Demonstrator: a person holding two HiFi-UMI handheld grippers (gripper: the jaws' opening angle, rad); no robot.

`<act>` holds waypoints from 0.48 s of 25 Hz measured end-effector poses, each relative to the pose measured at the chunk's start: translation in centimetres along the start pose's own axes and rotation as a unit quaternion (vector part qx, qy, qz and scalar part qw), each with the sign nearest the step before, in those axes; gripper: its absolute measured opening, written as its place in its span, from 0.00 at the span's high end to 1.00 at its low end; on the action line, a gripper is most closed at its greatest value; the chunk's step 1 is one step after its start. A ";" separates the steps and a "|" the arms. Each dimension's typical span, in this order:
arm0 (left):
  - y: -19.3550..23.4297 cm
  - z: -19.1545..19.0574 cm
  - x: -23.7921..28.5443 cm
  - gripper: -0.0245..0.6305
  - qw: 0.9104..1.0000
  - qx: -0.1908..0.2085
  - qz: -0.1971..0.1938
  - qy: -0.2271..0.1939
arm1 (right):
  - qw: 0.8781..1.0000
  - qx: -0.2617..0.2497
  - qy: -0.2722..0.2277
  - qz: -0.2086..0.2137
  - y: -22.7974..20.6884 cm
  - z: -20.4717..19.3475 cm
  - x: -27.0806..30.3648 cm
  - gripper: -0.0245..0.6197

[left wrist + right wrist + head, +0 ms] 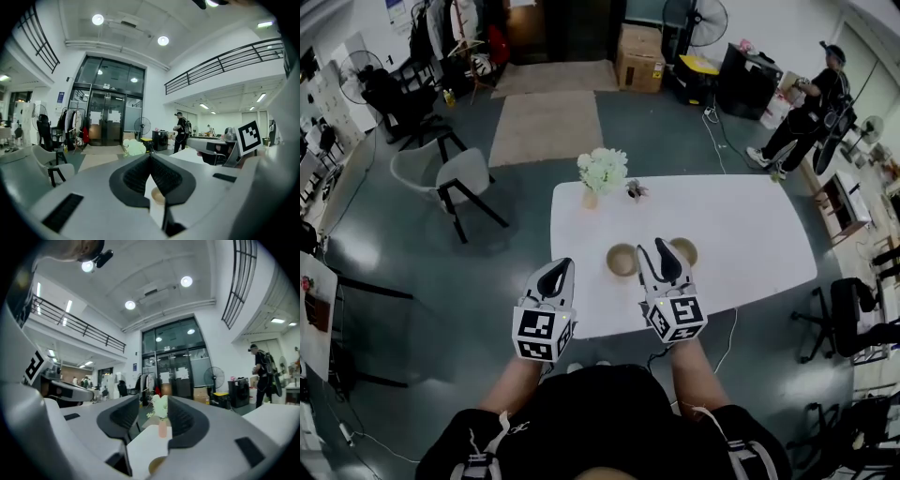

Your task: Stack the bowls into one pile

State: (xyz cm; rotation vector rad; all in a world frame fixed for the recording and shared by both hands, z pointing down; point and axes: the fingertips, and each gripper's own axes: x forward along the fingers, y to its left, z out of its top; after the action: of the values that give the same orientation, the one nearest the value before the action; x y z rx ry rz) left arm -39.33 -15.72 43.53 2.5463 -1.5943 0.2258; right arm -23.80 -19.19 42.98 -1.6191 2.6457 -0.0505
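Observation:
Two tan bowls stand side by side near the front of the white table [750,234], a left bowl [622,260] and a right bowl [683,250]. My right gripper [656,255] hovers between them, pointing level, its jaws open with nothing between them. In the right gripper view this gripper [154,404] shows a clear gap, and the rim of a bowl [157,466] lies below it. My left gripper [555,274] is at the table's front left edge, left of the left bowl. Its jaws meet at the tips [150,157], and a bowl [158,197] shows below them.
A vase of white flowers [602,172] and a small plant [635,190] stand at the table's far edge. A white chair [455,178] is on the floor to the left. A person [811,103] stands far off to the right, past the table.

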 end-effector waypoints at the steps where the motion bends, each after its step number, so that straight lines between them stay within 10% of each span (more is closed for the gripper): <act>1: -0.1 -0.1 0.1 0.94 1.000 -0.001 0.001 0.000 | 1.000 -0.010 0.009 0.018 0.5 -0.3 0.3 0.61; 12: 1.0 -0.8 0.3 0.94 0.999 -0.009 0.038 0.008 | 0.985 -0.075 0.134 0.080 1.1 -8.3 2.8 0.57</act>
State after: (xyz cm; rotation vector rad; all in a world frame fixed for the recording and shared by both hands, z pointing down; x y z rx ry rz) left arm -40.15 -16.28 44.42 2.4663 -1.6817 0.2360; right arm -26.45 -21.17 51.14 -1.5293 3.0443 -0.0705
